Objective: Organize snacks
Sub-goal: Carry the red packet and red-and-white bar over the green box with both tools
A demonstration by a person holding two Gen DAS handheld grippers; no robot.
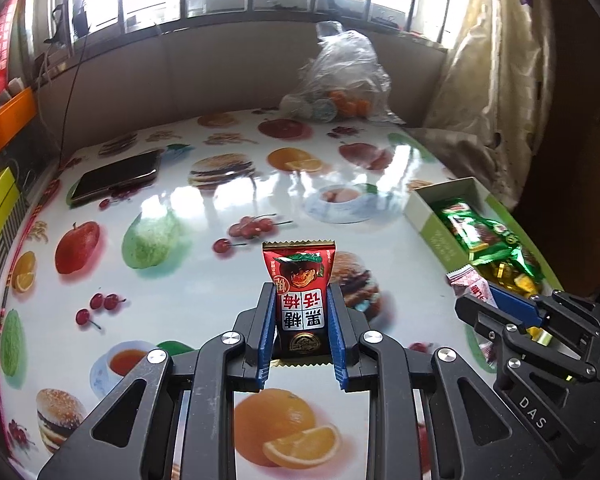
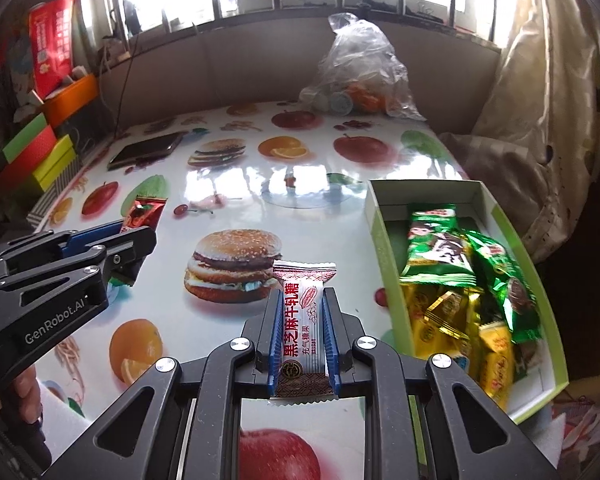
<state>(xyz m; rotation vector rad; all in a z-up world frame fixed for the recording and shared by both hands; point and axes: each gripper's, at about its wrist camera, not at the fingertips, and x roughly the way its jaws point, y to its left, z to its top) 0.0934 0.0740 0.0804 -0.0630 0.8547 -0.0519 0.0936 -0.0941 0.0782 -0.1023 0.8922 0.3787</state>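
- Left wrist view: the left gripper (image 1: 299, 312) has its blue ribbed jaws clamped on a glossy red-and-black foil candy packet (image 1: 300, 300), held above the slick fruit-printed vinyl tablecloth (image 1: 172, 216). The crinkly film looks slippery, so I judge a loose squeeze could let it slide out.
- The shallow green-rimmed cardboard box (image 1: 440, 236) sits to the right, with the right gripper (image 1: 496, 300) between; the two could collide.
- Right wrist view: the right gripper's jaws pinch a white-and-red pillow-shaped nougat wrapper (image 2: 302, 320) just beside the box, which already holds green and gold foil packets (image 2: 460, 280). Its low wall could catch the wrapper's crimped end.
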